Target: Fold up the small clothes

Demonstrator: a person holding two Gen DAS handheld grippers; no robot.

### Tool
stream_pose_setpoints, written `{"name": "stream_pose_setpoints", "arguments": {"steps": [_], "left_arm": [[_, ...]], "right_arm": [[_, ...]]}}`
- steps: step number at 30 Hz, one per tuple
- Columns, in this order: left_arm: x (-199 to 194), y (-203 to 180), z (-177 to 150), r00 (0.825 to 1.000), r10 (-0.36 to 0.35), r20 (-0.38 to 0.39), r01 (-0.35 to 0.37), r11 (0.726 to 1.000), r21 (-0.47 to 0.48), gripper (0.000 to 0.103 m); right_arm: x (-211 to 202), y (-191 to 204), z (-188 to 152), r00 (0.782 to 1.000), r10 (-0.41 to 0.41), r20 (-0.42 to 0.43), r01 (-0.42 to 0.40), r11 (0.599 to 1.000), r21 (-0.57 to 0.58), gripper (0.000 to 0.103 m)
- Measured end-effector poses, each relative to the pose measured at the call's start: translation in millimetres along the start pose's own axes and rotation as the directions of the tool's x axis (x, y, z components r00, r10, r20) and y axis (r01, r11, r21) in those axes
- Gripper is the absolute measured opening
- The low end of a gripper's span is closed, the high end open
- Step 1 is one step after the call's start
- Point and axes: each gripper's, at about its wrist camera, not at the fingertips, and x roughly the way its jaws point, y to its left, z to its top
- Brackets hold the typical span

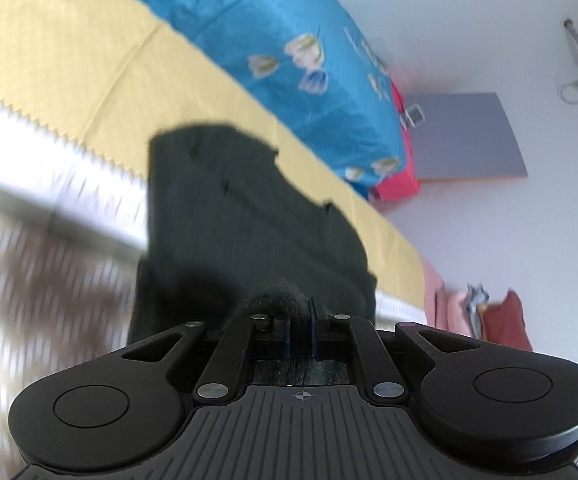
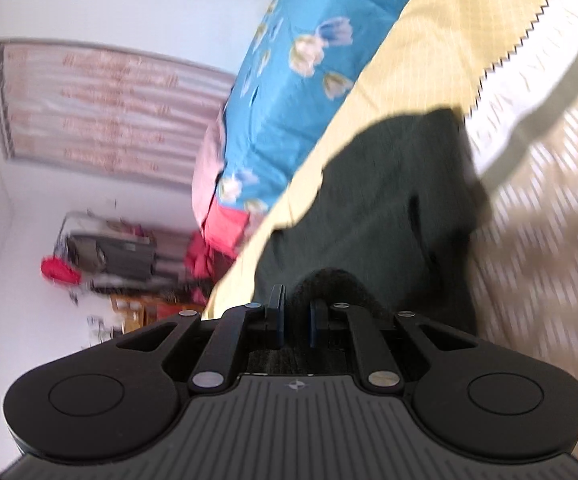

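Observation:
A dark green garment (image 1: 245,216) hangs from my left gripper (image 1: 300,320), which is shut on a bunched edge of it. The same garment (image 2: 389,200) shows in the right wrist view, where my right gripper (image 2: 296,316) is shut on another bunched part of its edge. The cloth is held up in the air above a yellow cloth (image 1: 89,64) that covers the work surface. Both views are tilted and motion-blurred.
A blue flowered quilt (image 1: 289,40) lies behind the yellow cloth (image 2: 429,60), with a pink-red cover (image 1: 397,188) under it. A white patterned sheet (image 2: 549,240) lies at the near side. A curtained window (image 2: 101,108) and cluttered furniture (image 2: 109,252) stand by the wall.

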Motion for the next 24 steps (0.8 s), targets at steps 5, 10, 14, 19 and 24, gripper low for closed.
{"name": "stream_pose_setpoints", "arguments": {"steps": [5, 10, 14, 19, 24], "left_arm": [[29.8, 7.5, 41.1, 0.998, 0.057, 0.027, -0.055, 0.997, -0.053, 0.072], [55.1, 16.0, 65.8, 0.990, 0.140, 0.014, -0.139, 0.988, -0.066, 0.071], [54.1, 31.2, 77.2, 0.987, 0.158, 0.032, -0.153, 0.981, -0.117, 0.070], [53.2, 38.6, 87.2, 0.984, 0.179, 0.013, -0.176, 0.977, -0.122, 0.075], [30.1, 39.2, 90.1, 0.966, 0.244, 0.091, -0.226, 0.959, -0.173, 0.103]], "right_arm": [[33.8, -20.3, 38.2, 0.997, -0.055, 0.058, 0.049, 0.995, 0.089, 0.011], [55.4, -41.0, 60.2, 0.986, -0.138, 0.094, 0.122, 0.979, 0.166, 0.011], [57.7, -57.3, 67.9, 0.981, -0.137, 0.140, 0.103, 0.968, 0.229, 0.011], [59.5, -63.3, 73.4, 0.976, -0.141, 0.166, 0.097, 0.965, 0.245, 0.014], [48.1, -61.6, 71.8, 0.925, -0.213, 0.314, 0.106, 0.939, 0.327, 0.064]]}}
